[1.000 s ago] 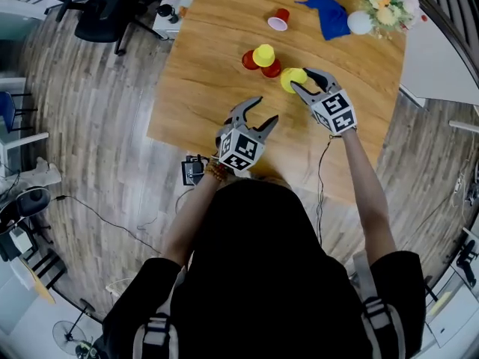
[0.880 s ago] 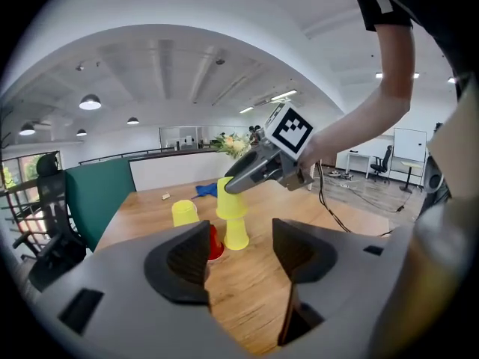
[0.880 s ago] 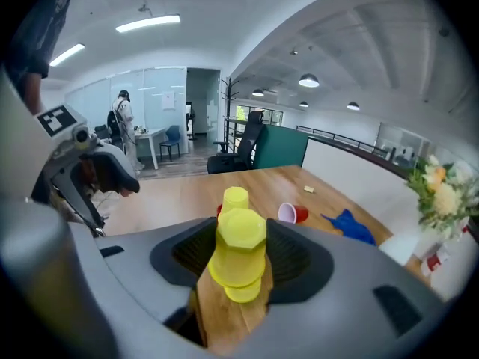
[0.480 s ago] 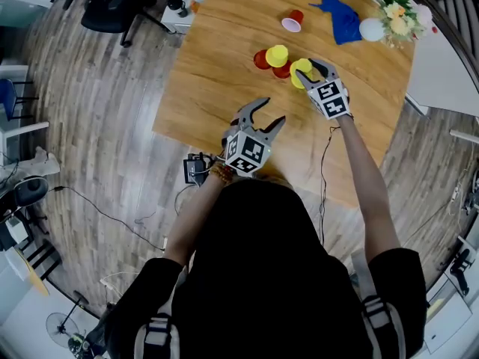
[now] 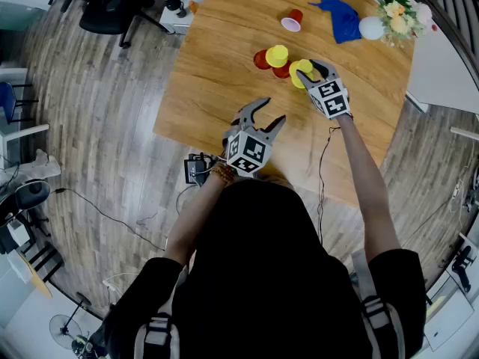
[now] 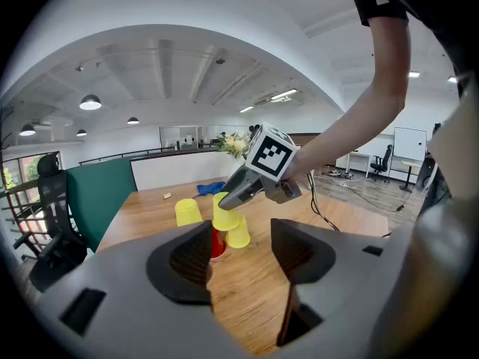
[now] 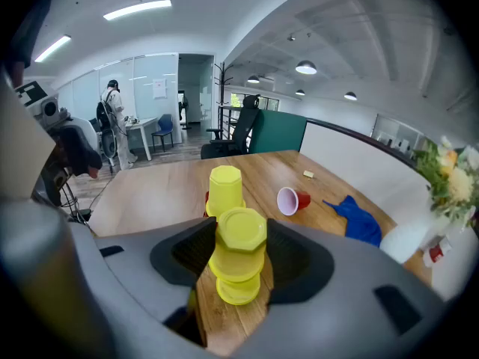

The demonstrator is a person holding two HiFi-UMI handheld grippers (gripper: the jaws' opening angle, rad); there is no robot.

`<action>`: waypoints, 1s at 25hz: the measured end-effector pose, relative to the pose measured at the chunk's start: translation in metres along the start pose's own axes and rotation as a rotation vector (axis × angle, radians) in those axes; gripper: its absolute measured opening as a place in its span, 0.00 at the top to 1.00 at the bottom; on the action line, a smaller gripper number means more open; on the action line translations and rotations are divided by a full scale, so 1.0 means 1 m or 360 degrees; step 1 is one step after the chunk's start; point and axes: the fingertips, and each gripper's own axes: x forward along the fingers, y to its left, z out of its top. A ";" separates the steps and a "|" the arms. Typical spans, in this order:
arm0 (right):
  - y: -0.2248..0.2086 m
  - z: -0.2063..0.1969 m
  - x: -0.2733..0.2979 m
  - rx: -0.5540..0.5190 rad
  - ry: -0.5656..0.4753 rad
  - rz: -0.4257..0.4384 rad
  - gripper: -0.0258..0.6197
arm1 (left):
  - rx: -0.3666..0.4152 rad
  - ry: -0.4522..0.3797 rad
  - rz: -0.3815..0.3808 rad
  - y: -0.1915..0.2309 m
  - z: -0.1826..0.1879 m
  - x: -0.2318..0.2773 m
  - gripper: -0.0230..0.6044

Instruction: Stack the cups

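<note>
While the head view looks down, the right claw (image 5: 309, 69) is seen over the far middle of the table (image 5: 217, 96), clamped on an upside-down yellow cup (image 5: 301, 67). Just left of it a second yellow cup (image 5: 277, 54), also mouth down, is set between two red cups (image 5: 260, 60). A third red cup (image 5: 291, 22) is laid on its side farther off, near a blue cloth (image 5: 343, 19). The left claw (image 5: 268, 111) is held over the near edge, well apart from the cups, with its jaws spread.

From the left gripper view, the jaws are seen apart with nothing between them. Beyond them the right claw is shown with the yellow cup gripped at its tip. A lower cup (image 6: 240, 234), also yellow, is seen just under and behind it. Whether the two touch cannot be told.

From the right gripper view, both jaws are pressed on the sides of the yellow cup, whose base is turned toward the camera. The lower cup is seen directly beneath its rim, standing on the table.
</note>
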 end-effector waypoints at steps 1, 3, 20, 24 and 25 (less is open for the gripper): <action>0.000 -0.002 0.000 0.0003 0.0002 -0.0003 0.61 | 0.0003 0.0000 -0.0006 -0.001 0.001 0.001 0.54; 0.001 -0.004 0.000 -0.0005 -0.0005 -0.0008 0.61 | 0.0011 0.0000 -0.0016 -0.002 0.002 0.002 0.54; -0.103 0.073 -0.038 -0.0188 -0.0302 -0.0243 0.60 | -0.0012 -0.0002 -0.0037 -0.009 0.011 0.006 0.54; -0.122 0.071 0.002 -0.0276 -0.0166 -0.0199 0.60 | -0.0007 -0.0012 -0.0045 -0.009 0.015 0.007 0.54; -0.126 0.069 0.014 -0.0311 -0.0127 -0.0186 0.61 | 0.0002 -0.0014 -0.0043 -0.008 0.016 0.006 0.55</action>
